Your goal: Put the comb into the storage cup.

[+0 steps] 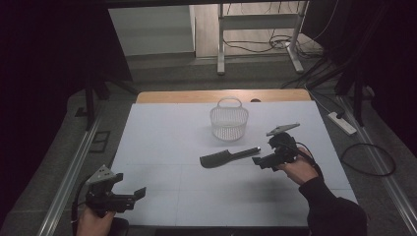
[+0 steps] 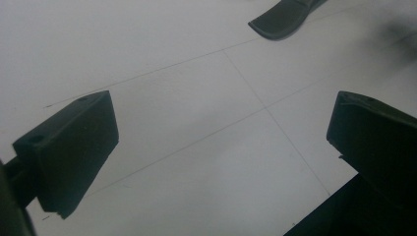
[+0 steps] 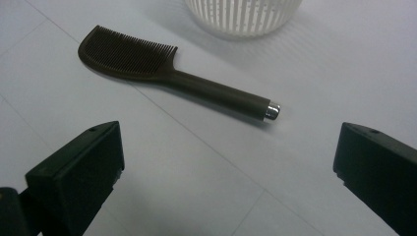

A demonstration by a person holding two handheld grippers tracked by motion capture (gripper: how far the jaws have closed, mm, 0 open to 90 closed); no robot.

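R gripper [image 1: 259, 161] jaws spread wide, gripping nothing, held low over the white table [image 1: 162, 132] just beside the metal-capped handle end of the dark comb [image 1: 228, 157]; handle tip sits between and ahead of the jaws in the right gripper view. Comb lies flat mid-table, teeth end toward L side. White slotted basket [image 1: 229, 123] stands upright just behind comb, apart from it. L gripper [image 1: 137, 194] at near-L edge, jaws also apart, empty, well away from comb.

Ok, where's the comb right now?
The comb lies flat mid-table in the high view, just in front of the white basket, its handle end toward the right gripper.
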